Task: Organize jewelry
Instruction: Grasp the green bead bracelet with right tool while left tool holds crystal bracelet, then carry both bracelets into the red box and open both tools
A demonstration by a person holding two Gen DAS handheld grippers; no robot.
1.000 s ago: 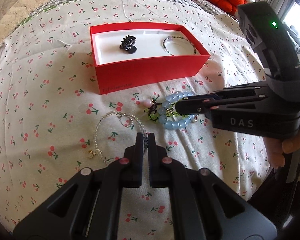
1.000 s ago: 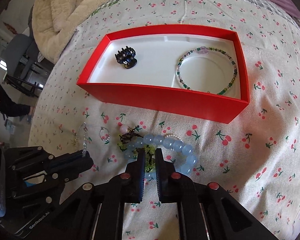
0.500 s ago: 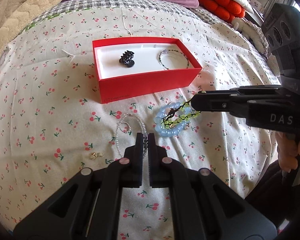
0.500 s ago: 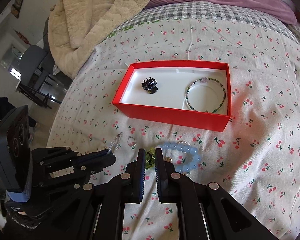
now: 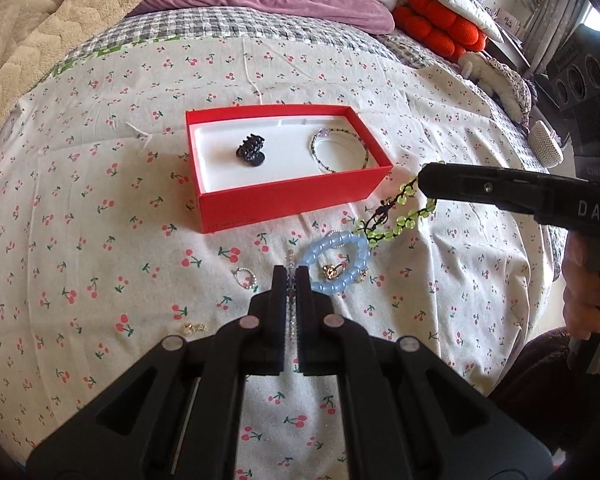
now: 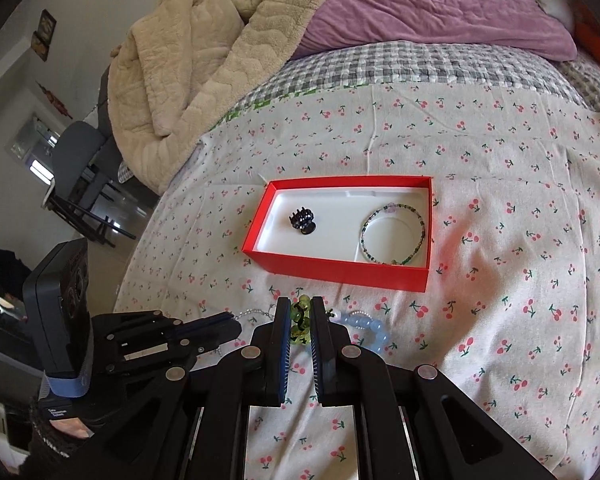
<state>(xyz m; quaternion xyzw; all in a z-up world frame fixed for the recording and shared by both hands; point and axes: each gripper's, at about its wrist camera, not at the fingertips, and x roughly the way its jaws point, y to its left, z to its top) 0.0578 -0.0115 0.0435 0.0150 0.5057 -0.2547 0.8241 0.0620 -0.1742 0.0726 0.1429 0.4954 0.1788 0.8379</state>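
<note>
A red box (image 5: 284, 200) with a white inside holds a black hair claw (image 5: 251, 150) and a thin beaded bracelet (image 5: 340, 154); it also shows in the right wrist view (image 6: 340, 270). My right gripper (image 6: 301, 310) is shut on a green bead bracelet (image 5: 400, 218) and holds it above the bed, right of the box. My left gripper (image 5: 291, 276) is shut on a clear bead bracelet (image 5: 291, 312) and holds it lifted. A blue bead bracelet (image 5: 338, 266) lies on the sheet with gold rings (image 5: 334, 271) inside it.
A small beaded ring (image 5: 245, 279) and gold earrings (image 5: 194, 327) lie on the cherry-print sheet (image 5: 80, 220). A beige blanket (image 6: 204, 52) and purple pillow (image 6: 428, 4) lie at the far end. Orange cushions (image 5: 436, 26) are far right.
Both grippers rose away from the bed. The right one lifted the green bracelet off the blue one and up to the right. The left one lifted the clear bracelet.
</note>
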